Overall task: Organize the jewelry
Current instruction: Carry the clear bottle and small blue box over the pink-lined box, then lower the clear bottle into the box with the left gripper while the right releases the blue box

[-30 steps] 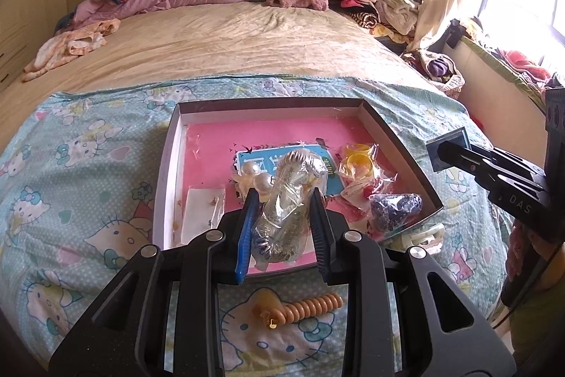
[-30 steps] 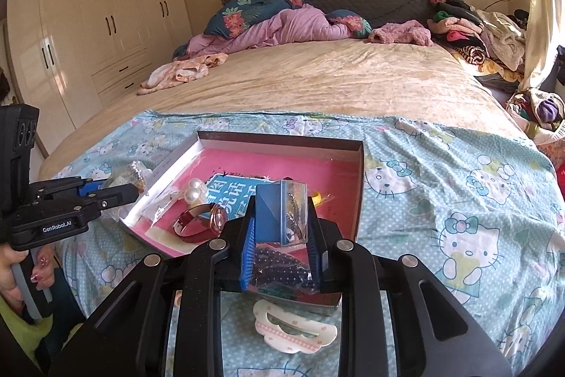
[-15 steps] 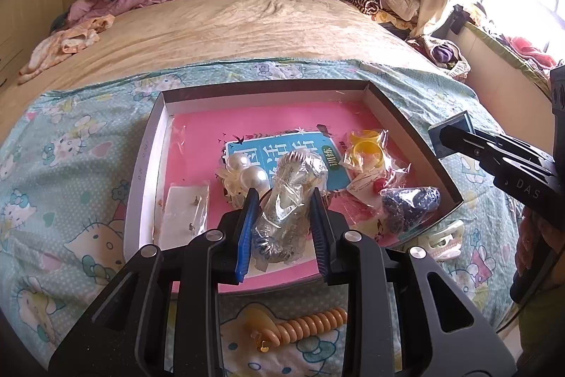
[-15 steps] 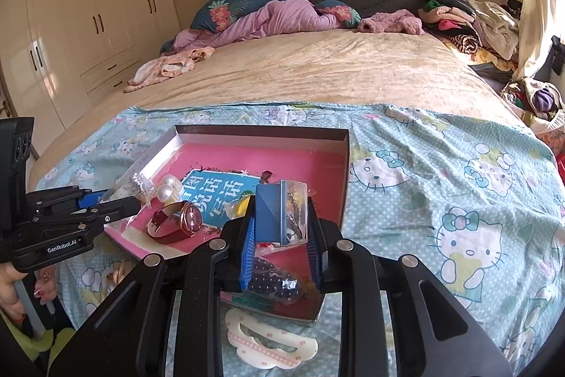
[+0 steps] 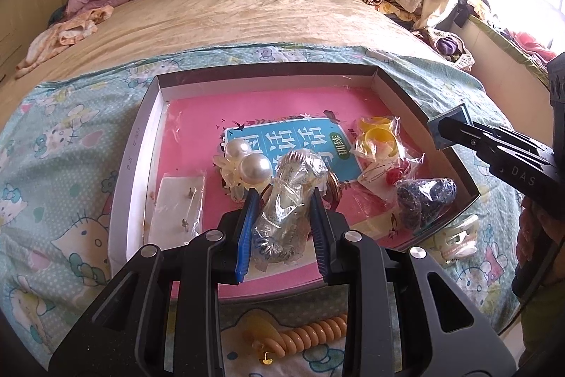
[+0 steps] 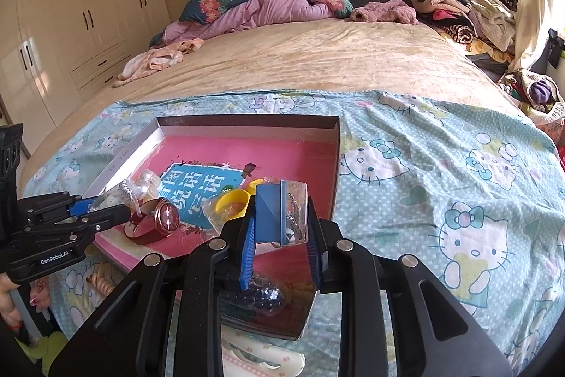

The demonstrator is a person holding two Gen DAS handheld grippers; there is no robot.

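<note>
Left tool clamps a clear bag over the box; right tool grips a blue packet, both apparently for sorting.

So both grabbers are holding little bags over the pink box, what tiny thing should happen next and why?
Probably lower the left gripper a little and let go. Its clear bag of silvery jewelry already hangs over the pink floor of the box, near the pearl clip, so it only needs setting down. The right gripper is shut on a small blue-backed packet and can wait its turn.
</note>
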